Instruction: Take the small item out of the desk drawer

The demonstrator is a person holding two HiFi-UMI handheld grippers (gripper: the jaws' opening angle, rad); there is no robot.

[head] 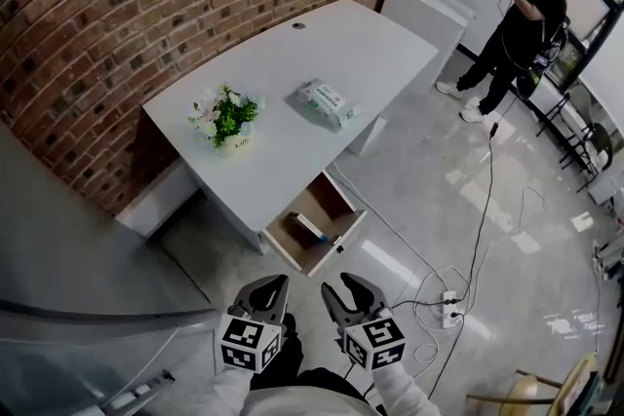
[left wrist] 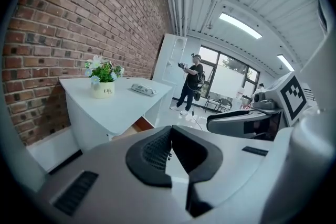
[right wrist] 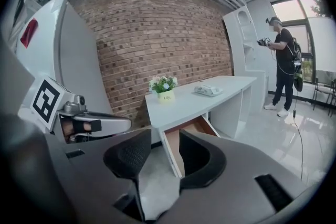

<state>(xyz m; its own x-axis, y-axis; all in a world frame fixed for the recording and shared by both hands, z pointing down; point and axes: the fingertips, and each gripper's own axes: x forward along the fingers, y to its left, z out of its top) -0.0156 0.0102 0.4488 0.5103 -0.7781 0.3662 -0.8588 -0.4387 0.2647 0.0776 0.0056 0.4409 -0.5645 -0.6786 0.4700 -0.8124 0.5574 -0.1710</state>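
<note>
Facing the open drawer (head: 285,254) with the small item (head: 307,227) lying inside, well apart, the clenched, empty left tool (head: 276,283) and released right tool (head: 343,286) must next reach in.

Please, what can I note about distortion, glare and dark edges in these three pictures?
Head view: the brick wall bows from the wide lens, and the glossy floor shows white glare patches. Left gripper view: a dark round border frames the picture; the ceiling lights and the window are washed out. Right gripper view: the same dark border; the desk looks sharp and evenly lit.
</note>
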